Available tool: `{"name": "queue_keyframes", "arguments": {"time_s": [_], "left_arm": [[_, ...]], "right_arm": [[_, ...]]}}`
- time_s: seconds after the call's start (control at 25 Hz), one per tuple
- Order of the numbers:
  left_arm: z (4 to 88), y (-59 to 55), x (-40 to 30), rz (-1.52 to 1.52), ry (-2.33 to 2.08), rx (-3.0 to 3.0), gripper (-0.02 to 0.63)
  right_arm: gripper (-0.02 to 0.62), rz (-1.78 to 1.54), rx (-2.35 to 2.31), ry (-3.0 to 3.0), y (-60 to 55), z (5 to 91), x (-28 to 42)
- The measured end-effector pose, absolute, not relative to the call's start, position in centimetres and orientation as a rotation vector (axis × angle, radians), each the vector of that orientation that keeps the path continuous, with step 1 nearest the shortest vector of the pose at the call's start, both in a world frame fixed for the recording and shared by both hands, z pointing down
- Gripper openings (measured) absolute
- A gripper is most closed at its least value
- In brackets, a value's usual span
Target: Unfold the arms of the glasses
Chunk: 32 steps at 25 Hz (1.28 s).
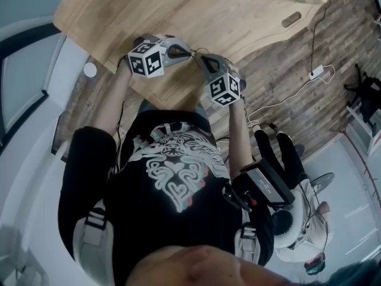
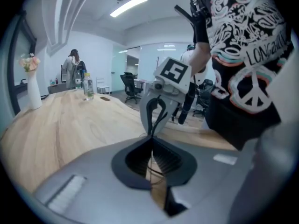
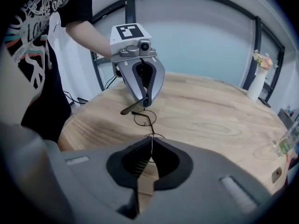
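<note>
Wooden surface lies beneath the thin-wire glasses, whose long axis runs straight from one gripper to the other. The left gripper has its fingers pressed together on one end, where a dark arm juts sideways. The right gripper pinches the opposite end.

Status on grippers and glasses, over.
Left gripper shut on an arm of the glasses. Right gripper shut on their other end. Glasses span between them, over the table. Nothing in the way.
</note>
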<state>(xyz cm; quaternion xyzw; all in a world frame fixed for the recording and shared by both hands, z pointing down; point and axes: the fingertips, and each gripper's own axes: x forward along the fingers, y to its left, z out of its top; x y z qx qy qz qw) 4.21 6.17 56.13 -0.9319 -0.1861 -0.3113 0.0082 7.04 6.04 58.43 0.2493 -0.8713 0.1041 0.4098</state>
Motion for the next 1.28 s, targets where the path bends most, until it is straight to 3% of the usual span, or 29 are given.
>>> {"name": "queue_keyframes", "arguments": {"time_s": [0.56, 1.2, 1.28], "left_arm": [[56.0, 7.4, 4.4, -0.938, -0.598, -2.93, -0.007], [55.8, 6.7, 3.7, -0.908, -0.567, -2.976, -0.008], [55.7, 6.6, 3.5, -0.901, -0.555, -2.984, -0.008]], "right_arm": [[0.037, 0.208, 0.508, -2.135, 5.5, 59.3, 4.5], [0.034, 0.249, 0.349, -2.018, 5.5, 60.2, 3.2], [0.009, 0.264, 0.329, -1.986, 5.6, 60.4, 3.1]]}}
